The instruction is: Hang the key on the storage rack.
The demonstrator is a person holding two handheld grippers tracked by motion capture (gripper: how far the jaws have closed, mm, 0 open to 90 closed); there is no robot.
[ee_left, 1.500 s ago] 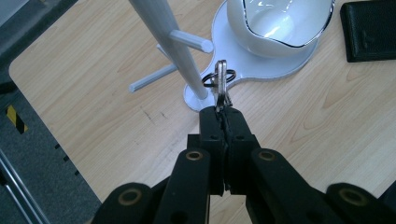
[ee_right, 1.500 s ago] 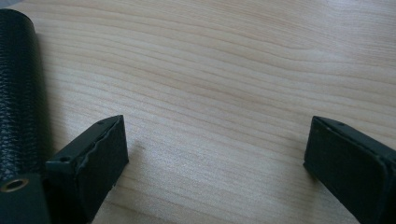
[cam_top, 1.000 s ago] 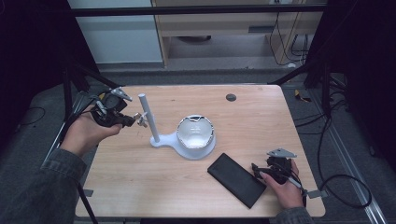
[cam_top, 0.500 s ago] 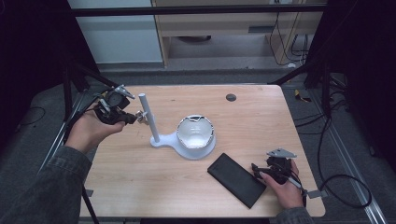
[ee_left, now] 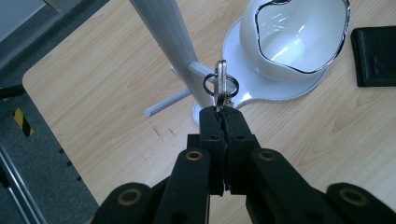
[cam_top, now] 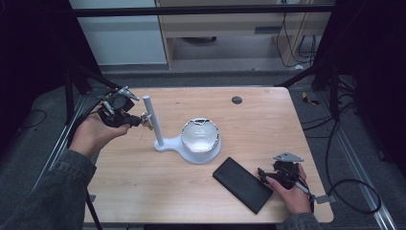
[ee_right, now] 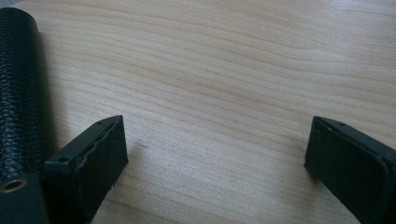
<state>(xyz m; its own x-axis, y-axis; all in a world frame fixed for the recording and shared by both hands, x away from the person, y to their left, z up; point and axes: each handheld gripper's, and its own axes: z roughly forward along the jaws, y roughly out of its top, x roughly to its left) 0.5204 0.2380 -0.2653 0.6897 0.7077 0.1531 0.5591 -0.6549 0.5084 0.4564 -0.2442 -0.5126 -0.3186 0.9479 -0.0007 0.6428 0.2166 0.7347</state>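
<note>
1. Gripping a key point(ee_left: 220, 83) by its lower end, the left tongs point(ee_left: 222, 114) have their jaws pressed together on it, so the key stands up out of the tips with a dark key ring point(ee_left: 220, 86) threaded through its top.
2. Seen from the left gripper view, the key sits right against a short peg point(ee_left: 201, 71) that juts from the white post point(ee_left: 164, 32) of a stand; the ring overlaps the end of the peg, though I cannot tell whether it is already over it.
3. From the high view, the left tongs point(cam_top: 145, 120) are held above the worktop point(cam_top: 143, 191) at its left side, just beside the upright post point(cam_top: 152, 120).
4. The stand's flat base point(ee_left: 233, 95) carries a white bowl point(ee_left: 294, 37) with a dark wavy rim, to the right of the post.
5. The right tongs point(ee_right: 217, 149) rest low over the bare wood near the right front corner, jaws wide apart with nothing between them.
6. A black textured wallet point(cam_top: 242, 184) lies flat on the worktop just left of the right tongs point(cam_top: 261, 172), its edge close beside one jaw in the right gripper view, well apart from the key.
</note>
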